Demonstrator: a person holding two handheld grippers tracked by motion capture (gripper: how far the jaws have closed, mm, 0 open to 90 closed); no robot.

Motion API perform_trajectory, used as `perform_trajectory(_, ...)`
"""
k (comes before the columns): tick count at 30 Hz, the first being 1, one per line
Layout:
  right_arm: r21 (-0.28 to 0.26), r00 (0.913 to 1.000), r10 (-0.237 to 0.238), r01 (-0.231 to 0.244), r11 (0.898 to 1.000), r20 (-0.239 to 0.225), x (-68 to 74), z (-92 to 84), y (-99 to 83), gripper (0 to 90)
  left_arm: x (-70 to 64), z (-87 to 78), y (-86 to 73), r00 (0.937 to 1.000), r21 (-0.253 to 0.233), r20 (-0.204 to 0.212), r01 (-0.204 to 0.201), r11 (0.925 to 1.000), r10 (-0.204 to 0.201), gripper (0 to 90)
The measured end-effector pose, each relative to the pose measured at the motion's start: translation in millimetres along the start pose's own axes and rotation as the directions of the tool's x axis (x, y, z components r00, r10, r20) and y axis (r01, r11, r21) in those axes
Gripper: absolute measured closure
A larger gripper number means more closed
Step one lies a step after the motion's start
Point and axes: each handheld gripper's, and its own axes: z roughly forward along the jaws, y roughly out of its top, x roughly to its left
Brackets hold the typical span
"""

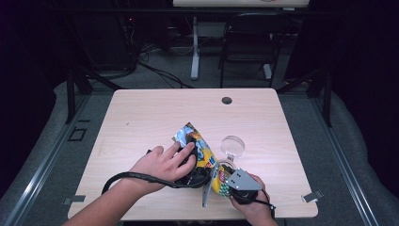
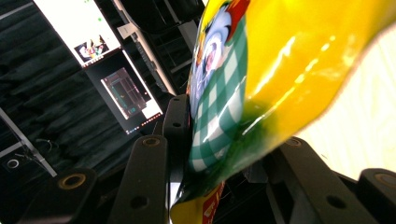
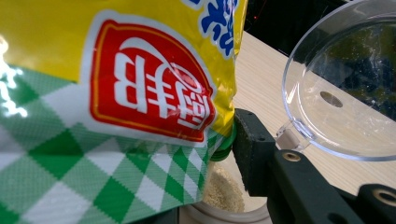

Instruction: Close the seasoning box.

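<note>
A yellow bag (image 1: 201,149) with a green check pattern and a red label lies slanted across the table's front middle. My left gripper (image 1: 193,147), under the person's left hand, is shut on the bag (image 2: 280,60), whose crumpled end sits between the jaws. The bag's lower end (image 3: 116,70) hangs over a small jar (image 1: 227,168) holding beige powder (image 3: 219,196). The jar's clear hinged lid (image 1: 233,146) stands open. My right gripper (image 1: 228,173) is at the jar. One of its fingers (image 3: 252,149) rests against the green rim (image 3: 224,142), and the bag hides the other.
The wooden table (image 1: 141,122) has a cable hole (image 1: 227,100) near its far edge. A black chair (image 1: 249,37) and a white table leg (image 1: 195,52) stand on the floor beyond it. Monitors (image 2: 121,88) glow in the dark background.
</note>
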Motion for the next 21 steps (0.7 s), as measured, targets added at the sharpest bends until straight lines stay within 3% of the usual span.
perform_trajectory(10, -0.001, 1.0000, 0.005, -0.005, 1.000, -0.004, 0.3, -0.7, 0.5, 71.2, 1.0, -0.9, 0.0, 1.0000, -0.001, -0.002, 0.002, 1.0000, -0.002, 68.5)
perform_trajectory(12, -0.002, 0.9999, 0.009, -0.009, 1.000, -0.008, 0.2, -0.7, 0.5, 71.2, 3.2, -2.0, 0.6, 0.9991, -0.001, -0.033, -0.027, 0.9996, 0.027, 68.5)
perform_trajectory(14, -0.003, 0.9999, 0.012, -0.012, 1.000, -0.010, 0.2, -1.0, 0.7, 71.2, 3.6, -2.4, 0.6, 0.9990, -0.001, -0.035, -0.028, 0.9996, 0.028, 68.5)
perform_trajectory(21, -0.004, 0.9998, 0.017, -0.017, 1.000, -0.012, 0.0, -1.2, 0.5, 71.2, 4.0, -2.3, 1.1, 0.9992, 0.005, -0.020, -0.034, 0.9994, 0.034, 68.7)
